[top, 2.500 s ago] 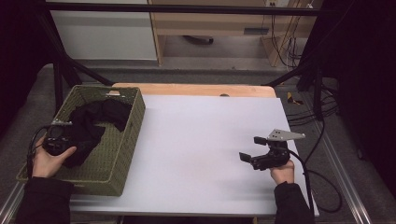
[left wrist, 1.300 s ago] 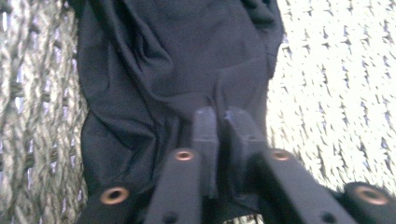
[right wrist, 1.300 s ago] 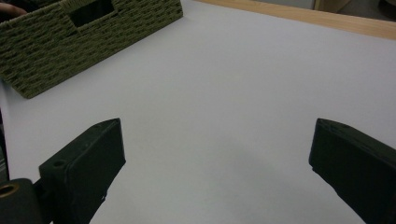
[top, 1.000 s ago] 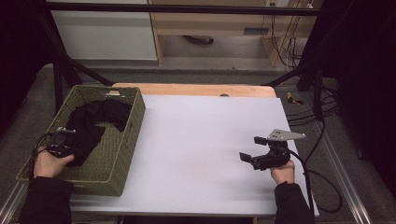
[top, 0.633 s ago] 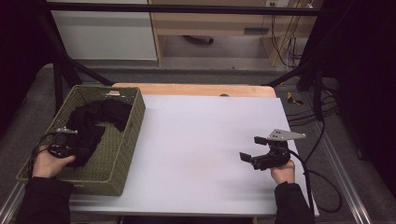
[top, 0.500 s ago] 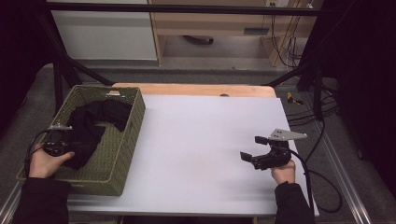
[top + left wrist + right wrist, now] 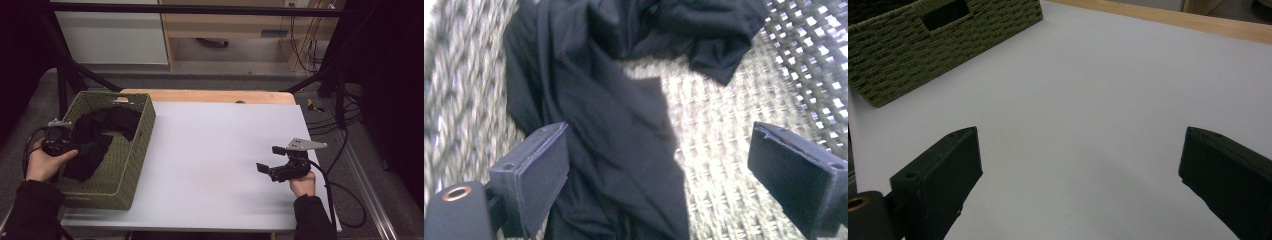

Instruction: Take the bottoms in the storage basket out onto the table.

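Step in hand: drop-off of black cloth (image 7: pixel 95 140) into green woven basket (image 7: pixel 131 167), left side of high view. Cloth lies crumpled inside basket, mostly upper half, 1 tail running down toward lower left.

L gripper (image 7: pixel 56 142) sits at basket's left rim in high view. L gripper view: both jaws wide apart, just been opening, cloth (image 7: pixel 609 125) lies below and between them on the basket floor (image 7: pixel 724 165) but pads aren't pressing it, so released. View is blurred, looks like the hand's in motion.

R gripper (image 7: pixel 272 162) lower right of high view, over the white table (image 7: pixel 215 150), jaws apart w/ nothing between; R gripper view has bare table and basket corner (image 7: pixel 943 45) upper left.

Judgement: placing looks done. Next move prob. calls for clearing L gripper out of the basket w/o snagging cloth.
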The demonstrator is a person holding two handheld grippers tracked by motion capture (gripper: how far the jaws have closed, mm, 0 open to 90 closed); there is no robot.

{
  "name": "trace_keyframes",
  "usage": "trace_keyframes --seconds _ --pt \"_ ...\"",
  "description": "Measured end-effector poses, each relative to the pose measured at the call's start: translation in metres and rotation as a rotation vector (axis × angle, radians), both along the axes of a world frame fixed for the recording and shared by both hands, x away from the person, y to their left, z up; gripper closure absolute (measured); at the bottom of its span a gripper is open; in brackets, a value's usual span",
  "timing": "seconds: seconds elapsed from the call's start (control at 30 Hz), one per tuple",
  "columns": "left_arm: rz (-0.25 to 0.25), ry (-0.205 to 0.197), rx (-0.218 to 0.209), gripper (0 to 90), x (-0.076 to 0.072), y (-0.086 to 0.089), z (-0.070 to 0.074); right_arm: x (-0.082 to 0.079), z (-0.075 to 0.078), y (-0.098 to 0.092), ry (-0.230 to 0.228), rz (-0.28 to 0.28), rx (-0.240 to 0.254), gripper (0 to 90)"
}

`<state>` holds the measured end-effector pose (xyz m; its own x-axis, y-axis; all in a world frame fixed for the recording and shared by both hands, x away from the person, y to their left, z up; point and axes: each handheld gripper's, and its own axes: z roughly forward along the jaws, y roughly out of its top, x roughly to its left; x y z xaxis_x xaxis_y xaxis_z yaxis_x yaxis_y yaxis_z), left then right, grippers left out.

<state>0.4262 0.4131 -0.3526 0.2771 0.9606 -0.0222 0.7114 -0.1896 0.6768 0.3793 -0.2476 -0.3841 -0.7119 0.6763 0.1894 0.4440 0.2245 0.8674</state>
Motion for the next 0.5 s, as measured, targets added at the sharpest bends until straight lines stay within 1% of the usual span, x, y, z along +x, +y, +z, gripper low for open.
trace_keyframes --seconds 0.07,0.1,0.13,0.17,0.23,0.27,0.3,0.33,0.4,0.43,0.47,0.5 --pt "-0.011 -0.005 0.003 9.5 0.004 -0.002 0.006 0.000 0.000 0.000 0.003 -0.003 0.001 4.0" --pt "-0.002 -0.009 0.019 9.5 0.009 -0.002 0.012 0.000 -0.001 0.001 0.004 -0.001 -0.001 4.0" --pt "-0.002 -0.009 0.019 9.5 0.009 -0.002 0.012 0.000 -0.001 0.001 0.004 -0.001 -0.001 4.0" --pt "0.005 -0.014 0.028 9.5 0.012 -0.002 0.014 0.000 -0.001 0.001 0.004 0.000 -0.002 4.0" --pt "0.016 -0.018 0.033 9.5 0.018 -0.003 0.014 0.001 -0.001 0.001 0.006 0.001 -0.006 4.0" --pt "0.015 -0.021 0.034 9.5 0.020 -0.003 0.014 0.001 -0.001 0.001 0.007 -0.001 -0.006 4.0" --pt "0.024 -0.028 0.030 9.6 0.027 -0.003 0.010 0.001 -0.002 0.002 0.010 -0.001 -0.006 4.0" --pt "0.024 -0.028 0.030 9.6 0.027 -0.003 0.010 0.001 -0.002 0.002 0.010 -0.001 -0.006 4.0" --pt "0.039 -0.035 0.058 9.6 0.034 -0.002 0.004 0.001 -0.002 0.002 0.010 0.001 -0.009 4.0" --pt "0.057 -0.040 0.099 9.6 0.039 0.001 -0.002 0.001 -0.003 0.002 0.010 0.004 -0.012 4.0" --pt "0.057 -0.040 0.099 9.7 0.039 0.001 -0.002 0.001 -0.003 0.003 0.012 0.003 -0.010 4.1" --pt "0.086 -0.035 0.112 9.8 0.043 0.006 -0.007 0.002 -0.003 0.003 0.010 0.003 -0.011 4.0"
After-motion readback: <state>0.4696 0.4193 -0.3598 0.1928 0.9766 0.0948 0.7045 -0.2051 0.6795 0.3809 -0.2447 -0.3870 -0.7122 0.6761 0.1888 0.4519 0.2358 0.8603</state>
